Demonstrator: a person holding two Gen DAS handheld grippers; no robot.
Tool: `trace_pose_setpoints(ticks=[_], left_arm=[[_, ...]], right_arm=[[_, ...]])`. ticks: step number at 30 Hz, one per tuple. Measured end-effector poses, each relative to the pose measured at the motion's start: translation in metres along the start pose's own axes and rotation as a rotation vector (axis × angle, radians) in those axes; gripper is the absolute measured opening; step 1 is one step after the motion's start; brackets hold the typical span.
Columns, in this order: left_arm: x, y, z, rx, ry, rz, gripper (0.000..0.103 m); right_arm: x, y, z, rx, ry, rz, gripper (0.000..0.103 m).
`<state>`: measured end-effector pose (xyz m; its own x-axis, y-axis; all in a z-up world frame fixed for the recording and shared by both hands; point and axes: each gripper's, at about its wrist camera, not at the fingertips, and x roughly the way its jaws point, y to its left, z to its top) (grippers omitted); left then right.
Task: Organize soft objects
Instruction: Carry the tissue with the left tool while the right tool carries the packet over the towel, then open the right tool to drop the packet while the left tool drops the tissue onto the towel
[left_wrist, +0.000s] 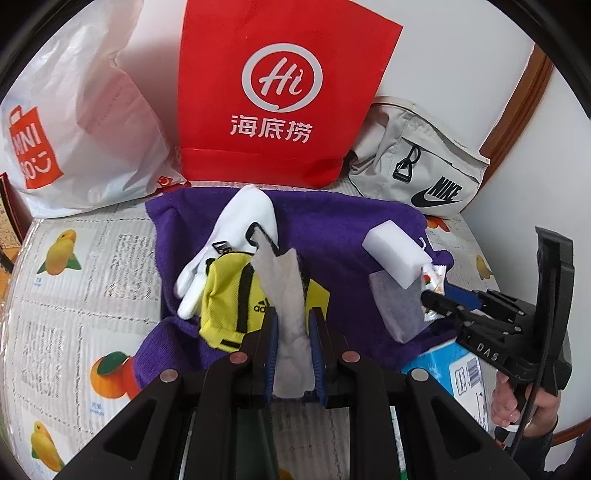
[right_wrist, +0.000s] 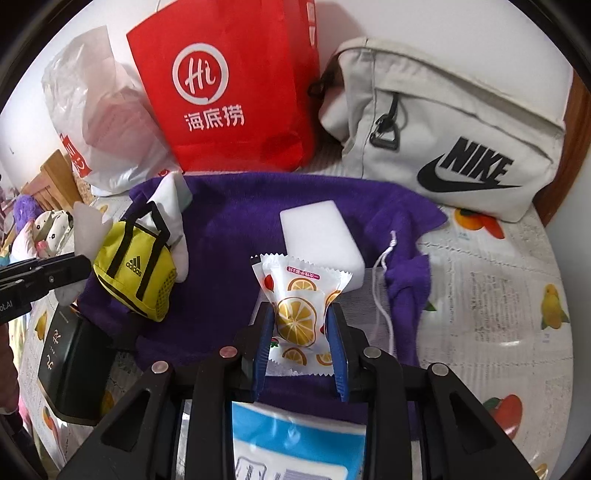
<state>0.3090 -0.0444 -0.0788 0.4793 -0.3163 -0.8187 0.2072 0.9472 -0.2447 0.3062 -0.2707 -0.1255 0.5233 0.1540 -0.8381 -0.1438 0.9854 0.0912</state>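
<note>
Left gripper (left_wrist: 291, 321): your jaws are narrow and clamped on a grey-white felt strip (left_wrist: 284, 288), which stands up between the pads.
Right gripper (right_wrist: 300, 325): your pads sit on either side of a lemon-print sachet (right_wrist: 299, 306) with its crimped edges sticking out above and below; you cannot tell whether they press on it.
Purple towel (right_wrist: 229, 229): it lies spread across your table, its far edge just short of the bags.
On the towel: white sponge block (right_wrist: 321, 236) just beyond the sachet; yellow mini bag (right_wrist: 136, 273) and white glove (left_wrist: 240, 221) to your left, touching each other.
Back edge: red paper bag (left_wrist: 280, 88), white plastic bag (left_wrist: 81, 122) and grey pouch (right_wrist: 443, 129) line the wall, closing that side.
Open room: bare fruit-print tablecloth (right_wrist: 498, 314) to your right of the towel.
Near edge: blue-and-white pack (right_wrist: 295, 443) lies under your right gripper.
</note>
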Motion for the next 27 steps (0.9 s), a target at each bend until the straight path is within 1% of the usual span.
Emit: trace_pose_setpoints(ticks=[1,5,9,16,20,22,23,24,25,27], left_arm=[[0.002,-0.001,0.001,0.001,0.002,-0.001,0.017],[0.013,-0.004,0.008,-0.002,0.010,-0.024,0.017],[0.024,-0.011,0.014,0.005,0.023,-0.037,0.017],[0.038,-0.020,0.019,0.018,0.045,-0.059,0.017],[0.046,-0.025,0.023,0.025,0.053,-0.077,0.017],[0.049,-0.027,0.023,0.031,0.056,-0.075,0.017],[0.050,-0.028,0.024,0.033,0.059,-0.076,0.017],[0.052,-0.028,0.023,0.036,0.059,-0.077,0.017],[0.054,-0.028,0.023,0.037,0.060,-0.075,0.017],[0.057,-0.027,0.023,0.033,0.067,-0.074,0.017]], right_arm=[[0.003,0.000,0.000,-0.005,0.005,-0.003,0.033],[0.011,0.000,0.000,-0.006,0.024,0.003,0.036],[0.015,-0.003,-0.001,-0.002,0.030,-0.001,0.042],[0.016,-0.011,0.002,0.018,0.037,-0.003,0.058],[0.013,-0.012,-0.001,0.025,0.041,-0.002,0.061],[0.012,-0.011,-0.003,0.027,0.041,0.006,0.065],[0.011,-0.011,-0.003,0.029,0.036,0.007,0.066],[0.010,-0.011,-0.004,0.031,0.030,0.012,0.069],[0.010,-0.011,-0.004,0.030,0.029,0.017,0.075],[0.009,-0.010,-0.004,0.022,0.026,0.012,0.077]])
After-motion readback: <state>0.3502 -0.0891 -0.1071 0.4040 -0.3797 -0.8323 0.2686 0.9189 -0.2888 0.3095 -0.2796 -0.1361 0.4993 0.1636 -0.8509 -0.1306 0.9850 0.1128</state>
